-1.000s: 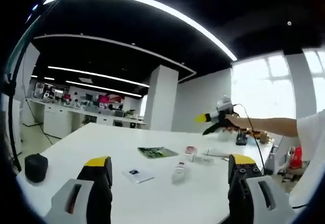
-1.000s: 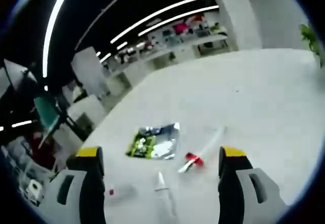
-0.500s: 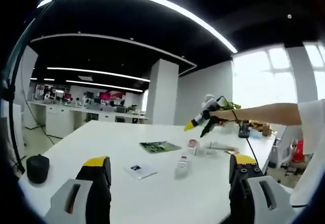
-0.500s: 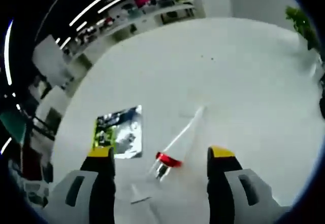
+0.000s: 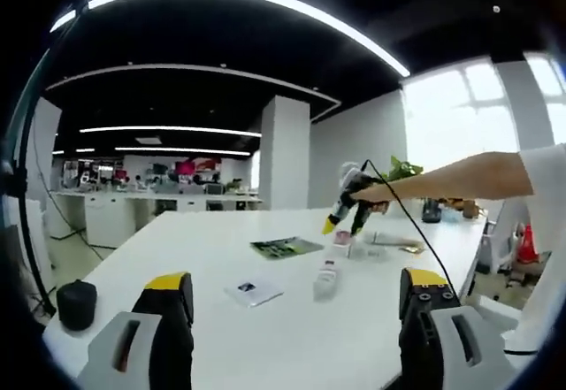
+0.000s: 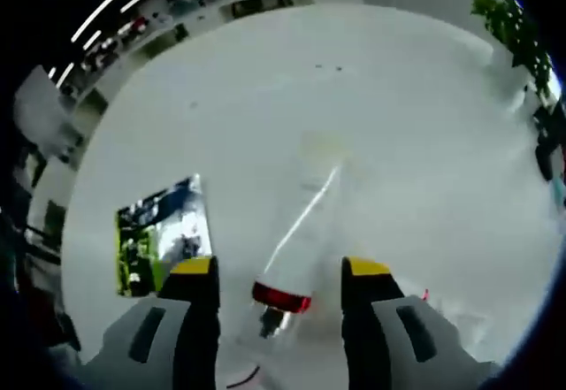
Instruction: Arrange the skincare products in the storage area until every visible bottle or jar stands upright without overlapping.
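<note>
Worktop (image 5: 221, 346) white, plain. Left gripper (image 5: 296, 319): fingers (image 5: 170, 319) black w/ yellow tips, grey bodies. Right gripper (image 6: 281, 306): same scheme, yellow-tipped black fingers (image 6: 199, 310). Clear bottle (image 6: 296, 240) w/ red band nr the neck, lying btwn them. Packet (image 6: 164, 231): lime green + silver/blue print. White bottle (image 5: 326, 279), red mark on label. Card (image 5: 253, 291) white w/ dark square. Black round object (image 5: 77, 303) at worktop edge.
</note>
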